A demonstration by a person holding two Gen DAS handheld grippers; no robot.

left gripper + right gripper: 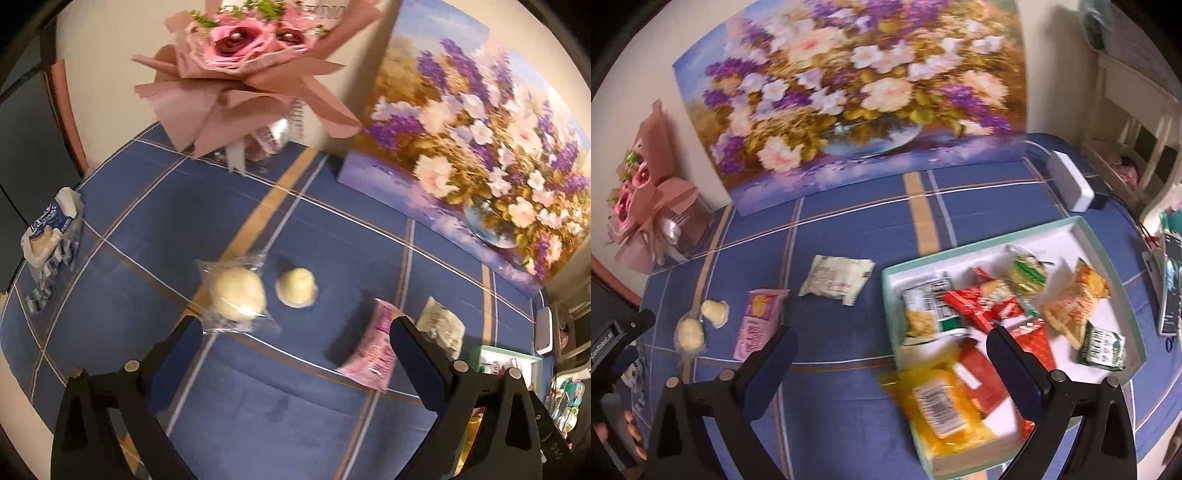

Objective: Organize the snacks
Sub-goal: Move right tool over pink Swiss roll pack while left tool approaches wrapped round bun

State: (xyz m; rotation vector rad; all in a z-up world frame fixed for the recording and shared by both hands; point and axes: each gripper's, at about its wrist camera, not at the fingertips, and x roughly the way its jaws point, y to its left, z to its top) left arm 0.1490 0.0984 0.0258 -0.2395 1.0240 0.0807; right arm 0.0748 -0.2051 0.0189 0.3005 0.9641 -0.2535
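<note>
Left wrist view: the left gripper (295, 332) hangs above a blue tablecloth (258, 406) with its fingers spread wide and nothing between them. Ahead of the fingers lie two pale round cakes, one in a clear wrapper (236, 295) and one just beside it to the right (297, 287), close together; whether they touch cannot be told. A pink packet (373, 350) lies near the right finger, and a white packet (441, 325) lies just beyond it, partly hidden by that finger. A blue-and-white bag (51, 236) stands at the far left edge of the table. A wrapped rose bouquet (243, 62) and a flower painting (472, 147) stand at the back against the wall. Right wrist view: the right gripper (890, 350) is also wide open and holds nothing. Beneath its right finger sits a shallow box with a pale green rim (1115, 266), holding red (982, 302), orange (1075, 302), green (1102, 347) and yellow (942, 406) snack packets; the yellow one lies over the near rim. On the cloth left of the box lie the white packet (836, 278), the pink packet (759, 317) and the two cakes (701, 325), all apart from the box. A white oblong device (1069, 181) rests at the back right.
</note>
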